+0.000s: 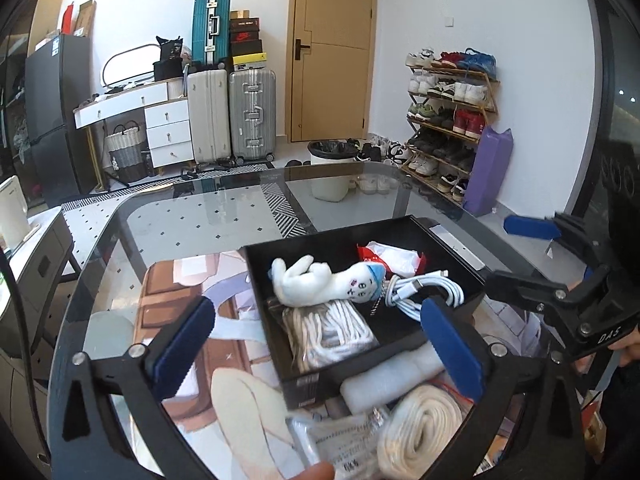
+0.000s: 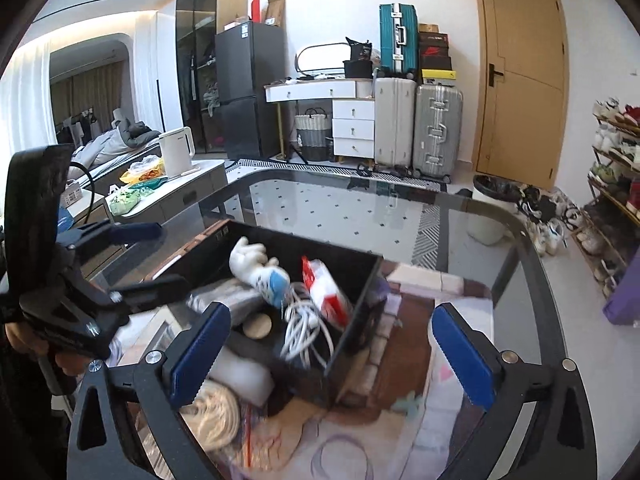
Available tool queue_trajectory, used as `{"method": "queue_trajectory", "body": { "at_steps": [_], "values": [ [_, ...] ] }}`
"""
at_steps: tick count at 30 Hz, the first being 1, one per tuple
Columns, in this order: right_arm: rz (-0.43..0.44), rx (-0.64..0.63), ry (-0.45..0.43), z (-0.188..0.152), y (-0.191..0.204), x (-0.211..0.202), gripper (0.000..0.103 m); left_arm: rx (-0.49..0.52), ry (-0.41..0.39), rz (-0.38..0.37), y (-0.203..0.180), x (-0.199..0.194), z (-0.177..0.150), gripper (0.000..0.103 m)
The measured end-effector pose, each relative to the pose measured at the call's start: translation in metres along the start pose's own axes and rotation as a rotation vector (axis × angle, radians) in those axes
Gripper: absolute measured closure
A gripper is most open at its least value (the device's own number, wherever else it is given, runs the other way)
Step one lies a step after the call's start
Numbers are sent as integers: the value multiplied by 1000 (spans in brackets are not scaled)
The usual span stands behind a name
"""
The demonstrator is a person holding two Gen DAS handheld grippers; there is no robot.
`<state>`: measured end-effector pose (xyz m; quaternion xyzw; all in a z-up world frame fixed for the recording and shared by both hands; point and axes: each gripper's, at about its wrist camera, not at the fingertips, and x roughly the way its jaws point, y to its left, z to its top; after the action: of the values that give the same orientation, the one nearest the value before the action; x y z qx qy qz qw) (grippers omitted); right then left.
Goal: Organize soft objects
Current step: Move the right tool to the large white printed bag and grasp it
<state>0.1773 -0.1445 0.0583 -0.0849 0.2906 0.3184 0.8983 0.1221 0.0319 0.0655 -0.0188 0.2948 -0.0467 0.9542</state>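
Both grippers wide open, fingers empty: left gripper (image 1: 316,344), right gripper (image 2: 326,354). Black box (image 1: 308,380) on glass bench (image 1: 224,208), holding plush toy (image 1: 316,284), white cable (image 1: 424,290), red-white packet (image 1: 390,256). Cream roll (image 1: 420,428) at 6 o'clock of box, outside.

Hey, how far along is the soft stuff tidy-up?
Partly done: the plush toy, white cable and bagged cord lie in the black box. Both hand-held grippers are open, holding nothing. The rolled cream cloth and foam piece remain outside.

Bkgd: suitcases (image 1: 231,114), shoe rack (image 1: 450,120), door (image 1: 332,50), fridge (image 2: 250,88).
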Motion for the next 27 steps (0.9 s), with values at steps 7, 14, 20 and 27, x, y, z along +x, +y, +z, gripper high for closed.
{"method": "queue_trajectory", "body": {
  "at_steps": [7, 14, 20, 27],
  "values": [
    [11, 2, 39, -25, 13, -15, 1, -6, 5, 28, 1, -19, -18, 0],
    [37, -23, 82, -49, 29, -27, 1, -21, 9, 40, -1, -30, -34, 0],
    [58, -42, 142, -64, 44, -26, 1, -20, 9, 54, -5, -39, -42, 0],
    [89, -42, 208, -79, 63, -15, 1, -20, 14, 73, -3, -46, -52, 0]
  ]
}}
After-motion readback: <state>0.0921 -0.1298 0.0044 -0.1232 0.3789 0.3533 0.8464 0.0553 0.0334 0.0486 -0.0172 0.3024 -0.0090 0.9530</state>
